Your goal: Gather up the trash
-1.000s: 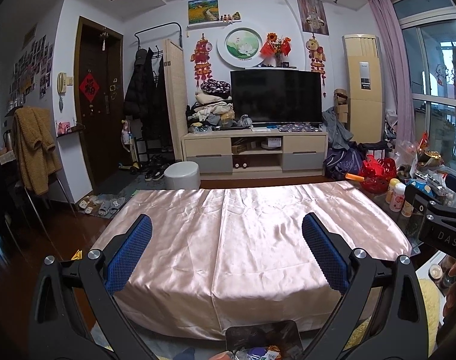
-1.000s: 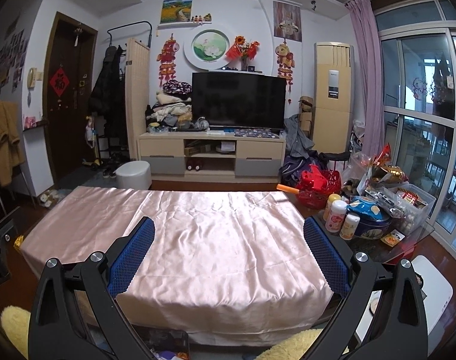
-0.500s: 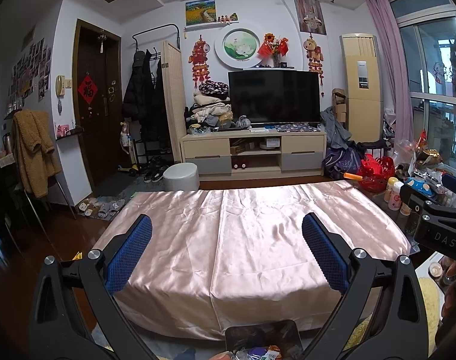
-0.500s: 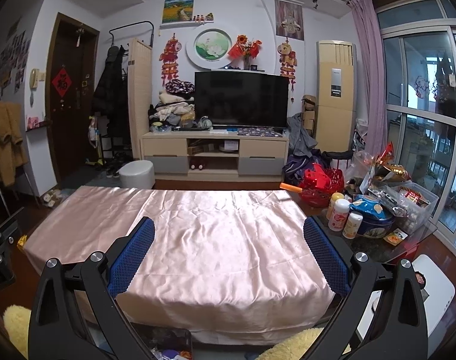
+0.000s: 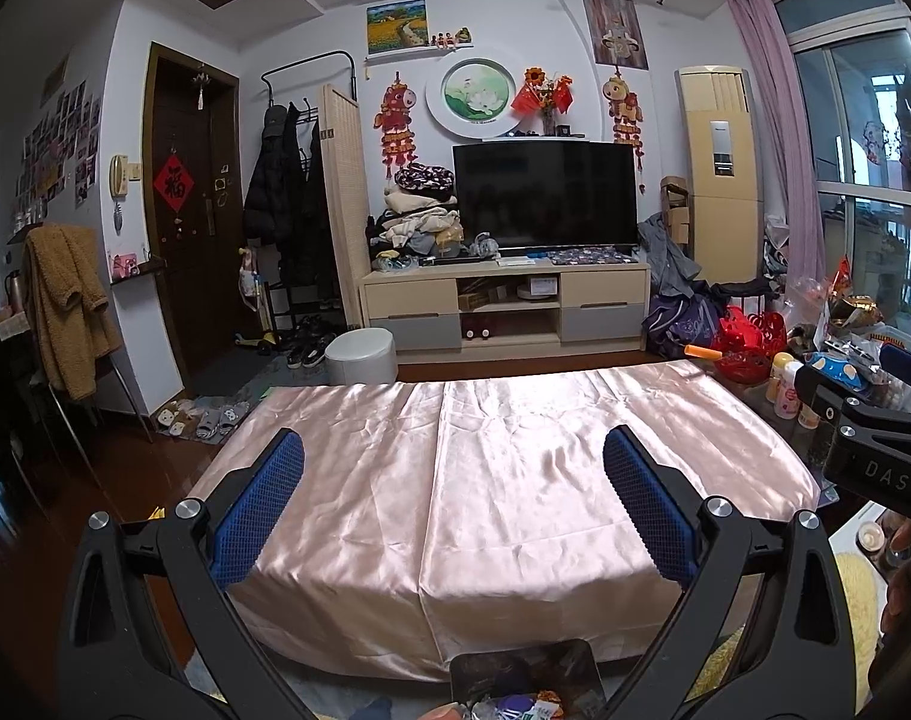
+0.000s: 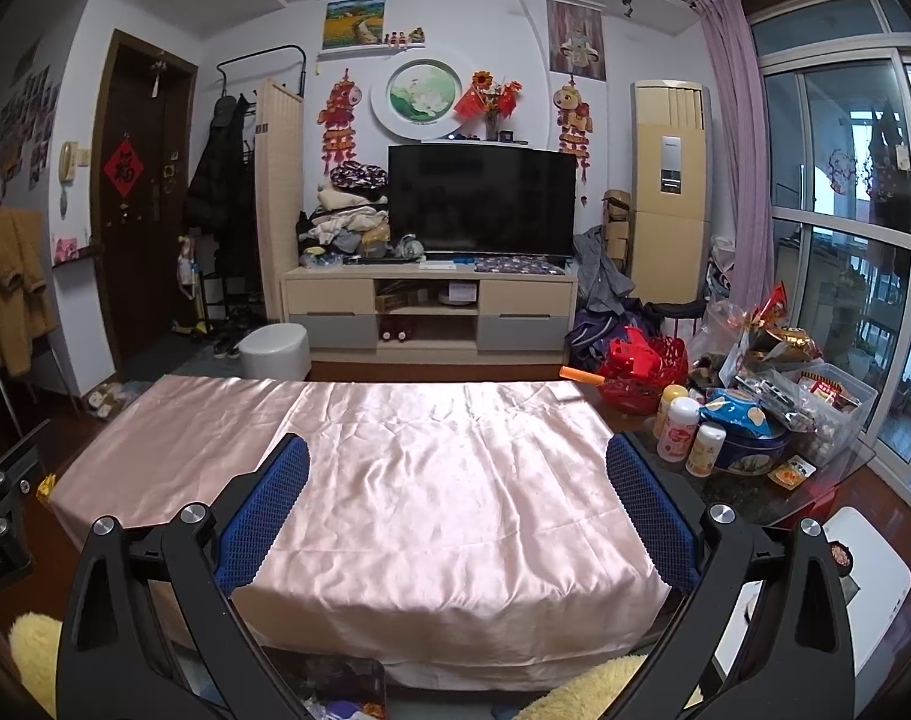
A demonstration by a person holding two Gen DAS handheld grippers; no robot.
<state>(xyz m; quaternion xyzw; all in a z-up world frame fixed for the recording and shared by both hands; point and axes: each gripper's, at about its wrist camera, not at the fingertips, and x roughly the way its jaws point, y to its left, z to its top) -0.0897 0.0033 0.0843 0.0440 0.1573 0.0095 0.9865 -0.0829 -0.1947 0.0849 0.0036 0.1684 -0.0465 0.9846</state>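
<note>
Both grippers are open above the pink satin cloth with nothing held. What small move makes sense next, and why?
Probably tilt the left gripper down toward the dark bin of colourful wrappers at the near edge. Both it and the right gripper are open and hold nothing, no trash shows on the pink satin cloth, and the wrappers below are barely in view.

Left gripper (image 5: 452, 504) is hovering over the near edge of the tabletop, which a pink satin cloth (image 5: 491, 480) is covering; its blue-padded fingers (image 5: 257, 510) are standing wide apart, gripping nothing. Right gripper (image 5: 875, 438) is showing at the right edge. A dark bin (image 5: 524, 675) of wrappers is sitting below.
</note>
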